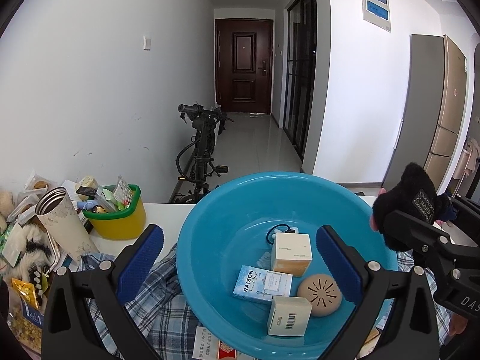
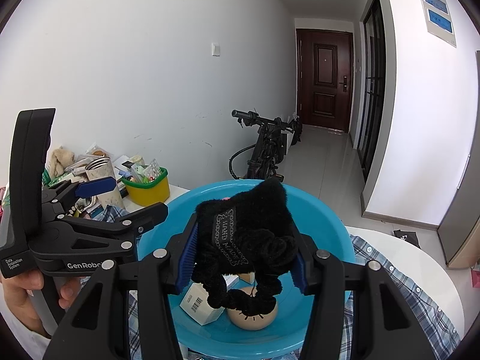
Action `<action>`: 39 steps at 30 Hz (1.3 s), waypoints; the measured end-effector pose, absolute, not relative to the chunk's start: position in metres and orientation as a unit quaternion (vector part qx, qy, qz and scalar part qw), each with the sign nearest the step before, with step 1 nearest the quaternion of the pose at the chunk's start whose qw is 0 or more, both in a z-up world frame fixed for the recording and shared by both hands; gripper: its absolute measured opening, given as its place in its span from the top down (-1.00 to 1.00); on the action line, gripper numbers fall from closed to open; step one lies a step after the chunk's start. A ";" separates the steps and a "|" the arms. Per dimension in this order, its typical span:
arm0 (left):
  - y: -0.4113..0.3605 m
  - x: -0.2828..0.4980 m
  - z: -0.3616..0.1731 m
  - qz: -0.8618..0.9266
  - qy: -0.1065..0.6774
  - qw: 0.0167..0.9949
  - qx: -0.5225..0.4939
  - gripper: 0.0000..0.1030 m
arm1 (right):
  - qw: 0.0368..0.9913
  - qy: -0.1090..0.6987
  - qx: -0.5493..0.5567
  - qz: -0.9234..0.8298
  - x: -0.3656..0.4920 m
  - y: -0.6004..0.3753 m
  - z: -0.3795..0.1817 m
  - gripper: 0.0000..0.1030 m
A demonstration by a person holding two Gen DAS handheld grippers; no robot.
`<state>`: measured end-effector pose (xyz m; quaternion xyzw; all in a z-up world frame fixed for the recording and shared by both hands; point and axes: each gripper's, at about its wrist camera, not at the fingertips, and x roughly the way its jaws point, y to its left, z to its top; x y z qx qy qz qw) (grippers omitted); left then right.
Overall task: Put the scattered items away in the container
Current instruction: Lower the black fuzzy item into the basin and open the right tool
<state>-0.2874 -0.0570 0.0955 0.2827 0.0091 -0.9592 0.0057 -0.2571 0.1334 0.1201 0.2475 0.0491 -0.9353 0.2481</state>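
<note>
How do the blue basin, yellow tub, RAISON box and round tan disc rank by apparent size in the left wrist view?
1. Blue basin
2. Yellow tub
3. RAISON box
4. Round tan disc

The last two look close; unsure.

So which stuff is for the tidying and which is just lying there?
For the job:
blue basin
black fuzzy pouch in the right tool
boxes and round beige disc already inside

Just lying about:
yellow bin
steel tumbler
plaid shirt
bike
</note>
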 end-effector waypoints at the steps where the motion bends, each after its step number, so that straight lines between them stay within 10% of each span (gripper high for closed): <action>1: -0.057 -0.287 0.096 -0.959 0.010 0.006 0.283 -1.00 | 0.248 0.049 0.248 -0.935 -0.257 0.134 0.120 0.01; 20: -0.060 -0.287 0.098 -0.961 0.012 0.011 0.277 -1.00 | 0.260 0.048 0.250 -0.931 -0.253 0.132 0.121 -0.02; 25: -0.065 -0.285 0.099 -0.961 0.019 0.013 0.275 -1.00 | 0.258 0.020 0.251 -0.933 -0.255 0.138 0.126 -1.00; 39: -0.062 -0.282 0.102 -0.961 0.024 0.007 0.276 -1.00 | 0.212 0.041 0.258 -0.942 -0.258 0.136 0.120 -1.00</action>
